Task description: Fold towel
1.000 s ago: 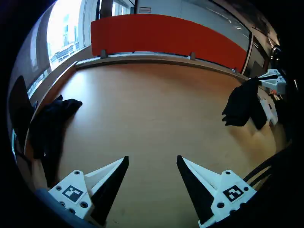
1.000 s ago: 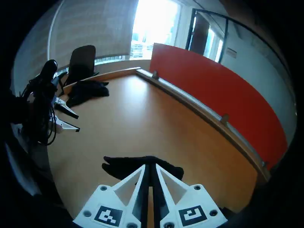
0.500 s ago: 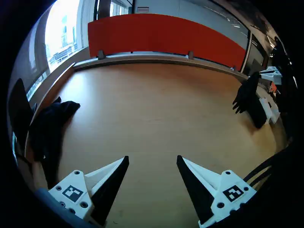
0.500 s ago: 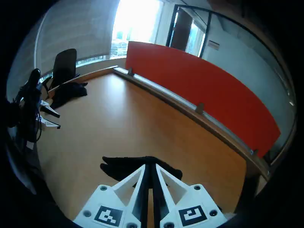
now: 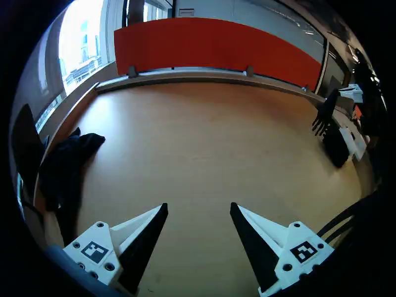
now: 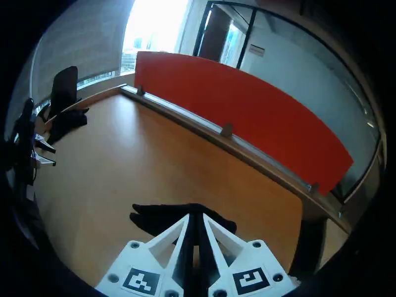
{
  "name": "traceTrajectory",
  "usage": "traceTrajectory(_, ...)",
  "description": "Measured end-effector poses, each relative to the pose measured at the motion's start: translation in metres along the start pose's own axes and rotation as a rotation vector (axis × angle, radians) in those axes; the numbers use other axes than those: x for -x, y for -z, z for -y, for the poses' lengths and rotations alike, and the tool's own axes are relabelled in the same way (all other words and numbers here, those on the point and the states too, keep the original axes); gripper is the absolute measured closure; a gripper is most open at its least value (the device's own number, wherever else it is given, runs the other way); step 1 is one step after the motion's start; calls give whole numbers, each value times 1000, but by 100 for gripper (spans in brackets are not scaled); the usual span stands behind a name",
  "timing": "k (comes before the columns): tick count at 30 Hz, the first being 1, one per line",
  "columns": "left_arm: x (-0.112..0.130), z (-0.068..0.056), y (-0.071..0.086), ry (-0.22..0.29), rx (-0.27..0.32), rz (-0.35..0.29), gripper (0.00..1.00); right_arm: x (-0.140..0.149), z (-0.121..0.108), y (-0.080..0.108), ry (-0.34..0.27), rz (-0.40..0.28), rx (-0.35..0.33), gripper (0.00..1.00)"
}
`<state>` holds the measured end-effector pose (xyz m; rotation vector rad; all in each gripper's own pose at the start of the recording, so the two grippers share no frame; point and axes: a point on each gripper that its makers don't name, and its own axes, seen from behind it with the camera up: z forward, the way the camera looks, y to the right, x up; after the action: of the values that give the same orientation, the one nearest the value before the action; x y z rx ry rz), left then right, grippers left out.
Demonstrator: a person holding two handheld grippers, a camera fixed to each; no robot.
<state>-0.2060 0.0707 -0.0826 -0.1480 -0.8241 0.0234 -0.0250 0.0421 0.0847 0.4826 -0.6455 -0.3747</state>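
Right tool [image 6: 197,218]: fingers drawn almost together, with the dark towel [image 6: 153,218] pinched between their tips.
Dark towel: bunched at the right tool's fingertips and spilling out to both sides, more to the left. It is at the right end of the bench [image 5: 208,138], and I cannot tell whether its loose part rests on the wood.
Left tool [image 5: 198,205]: fingers spread wide over the near part of the bench, with bare wood showing between them. In the right gripper view it is small at the far left, well apart from the right tool.
Bench: broad, light wood.
Dark cloth heap [image 5: 67,161]: crumpled on the bench at its left side, well apart from both tools.
Orange partition [image 5: 213,47]: upright along the far edge of the bench, on small grey brackets.
Chair [image 6: 64,89]: dark, just beyond the left end of the bench, close behind the heap.
Window [image 5: 81,44]: bright, at the far left, past the end of the partition.
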Motion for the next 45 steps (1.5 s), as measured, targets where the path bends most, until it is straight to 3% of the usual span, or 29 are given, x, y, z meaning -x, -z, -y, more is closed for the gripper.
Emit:
traceTrajectory(11,-6,-4,-3,-8,-3,3,7,8,-59,6,-1,39,68,96)
traceTrajectory(19,-10,-7,-5,-13,-3,3,6,19,-87,9,-16,69,101,96)
traceTrajectory(33,-14,-9,-6,-21,-2,2,6,38,-100,17,-37,90,120,96)
traceTrajectory(45,-17,-14,-7,-38,10,3,7,82,-103,50,-92,126,155,96)
